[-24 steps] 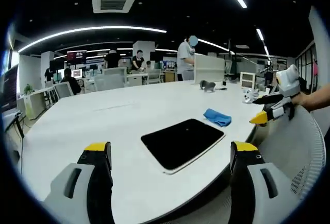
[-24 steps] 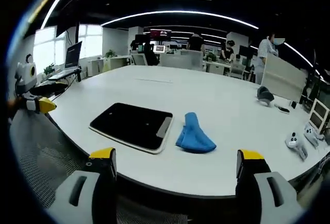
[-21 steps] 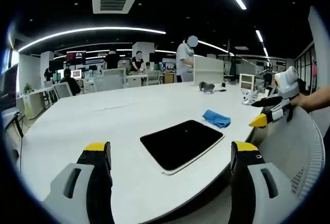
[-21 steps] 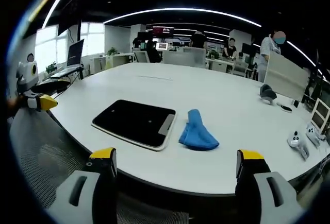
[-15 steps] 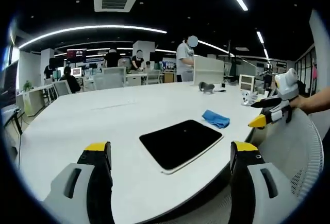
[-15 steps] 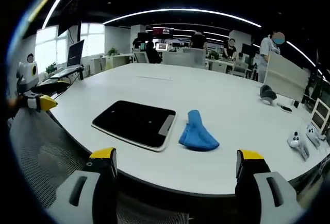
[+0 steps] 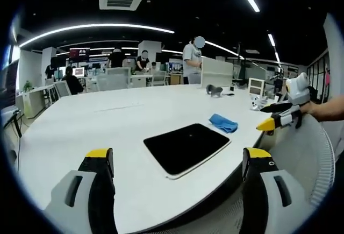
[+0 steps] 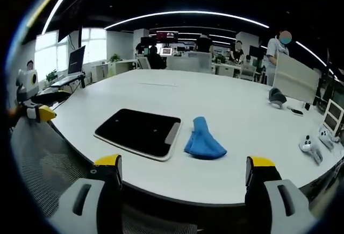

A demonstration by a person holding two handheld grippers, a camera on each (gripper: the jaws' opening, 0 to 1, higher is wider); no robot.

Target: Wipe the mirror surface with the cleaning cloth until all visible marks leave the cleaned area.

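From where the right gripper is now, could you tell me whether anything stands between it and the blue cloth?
Nothing visible does. The right gripper, jaws open, hangs off the table edge, and bare white tabletop runs up to the blue cloth. The mirror lies beside the cloth, off that line.

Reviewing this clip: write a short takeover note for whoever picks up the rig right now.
Left tongs: open, empty, off the table edge.
Right tongs: open, empty, short of the near edge.
Mirror: flat on the white table near its edge, dark face up.
Blue cleaning cloth: crumpled on the table right beside the mirror, untouched.
Done: nothing yet.
Left: pick up the cloth and wipe the mirror until no marks show.
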